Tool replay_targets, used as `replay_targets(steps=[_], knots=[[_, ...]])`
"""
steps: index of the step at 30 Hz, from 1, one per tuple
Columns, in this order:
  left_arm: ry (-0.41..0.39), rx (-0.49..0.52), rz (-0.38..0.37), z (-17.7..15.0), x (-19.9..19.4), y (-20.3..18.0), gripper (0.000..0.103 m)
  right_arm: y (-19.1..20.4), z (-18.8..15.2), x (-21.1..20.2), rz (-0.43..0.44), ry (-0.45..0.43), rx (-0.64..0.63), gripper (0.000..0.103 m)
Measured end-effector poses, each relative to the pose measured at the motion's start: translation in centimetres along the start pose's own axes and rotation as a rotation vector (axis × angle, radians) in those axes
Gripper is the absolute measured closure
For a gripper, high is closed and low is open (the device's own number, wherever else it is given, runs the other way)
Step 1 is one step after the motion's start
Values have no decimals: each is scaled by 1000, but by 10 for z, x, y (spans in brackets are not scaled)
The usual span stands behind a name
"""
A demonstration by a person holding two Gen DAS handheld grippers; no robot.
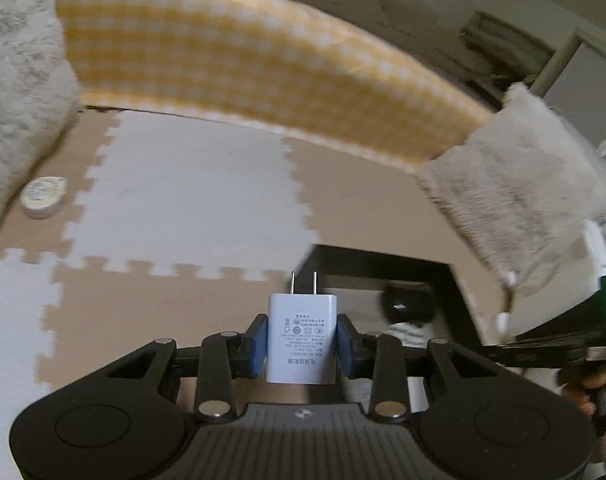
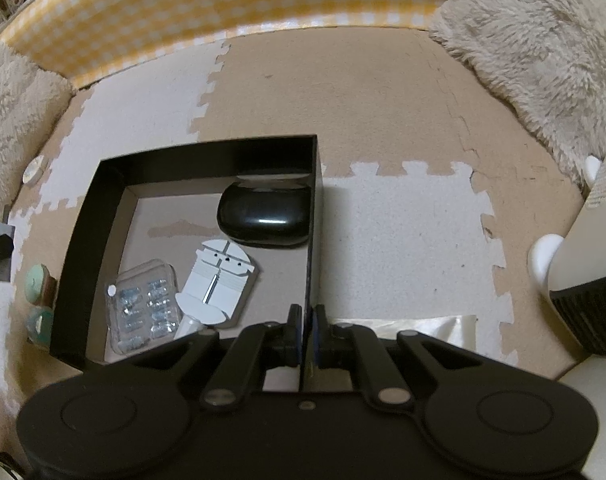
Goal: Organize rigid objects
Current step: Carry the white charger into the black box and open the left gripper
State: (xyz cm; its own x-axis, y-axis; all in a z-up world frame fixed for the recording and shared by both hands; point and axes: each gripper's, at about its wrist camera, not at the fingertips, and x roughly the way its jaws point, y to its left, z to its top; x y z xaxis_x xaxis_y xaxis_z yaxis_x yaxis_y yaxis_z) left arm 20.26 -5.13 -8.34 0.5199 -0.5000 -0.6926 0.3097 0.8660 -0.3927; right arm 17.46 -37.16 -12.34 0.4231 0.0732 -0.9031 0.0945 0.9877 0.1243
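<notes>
Beige and white puzzle-edged foam floor mats (image 2: 383, 100) lie below me. A yellow checked cushion edge (image 1: 231, 64) runs along the far side, between fluffy grey-beige blankets (image 2: 543, 48).

The box (image 2: 103, 240) sits on the floor mat (image 2: 383, 120). In it, the round case (image 2: 263, 220) lies at the back right, the small tool (image 2: 219, 284) in front of it, and the clear packet (image 2: 143, 304) left of the tool.
</notes>
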Motion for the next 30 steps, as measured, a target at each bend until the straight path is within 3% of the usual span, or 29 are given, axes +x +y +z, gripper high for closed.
replay_targets(steps=[7,18,30], knots=[[2,83,-45,-8,14,-46,66,-3,6,-3,5,-37,33,99],[63,69,-157,-33,61,-96,66,-2,7,-3,-1,-39,27,99],[137,0,-215,-58,101,-116,66,-2,7,-4,2,-39,29,99]])
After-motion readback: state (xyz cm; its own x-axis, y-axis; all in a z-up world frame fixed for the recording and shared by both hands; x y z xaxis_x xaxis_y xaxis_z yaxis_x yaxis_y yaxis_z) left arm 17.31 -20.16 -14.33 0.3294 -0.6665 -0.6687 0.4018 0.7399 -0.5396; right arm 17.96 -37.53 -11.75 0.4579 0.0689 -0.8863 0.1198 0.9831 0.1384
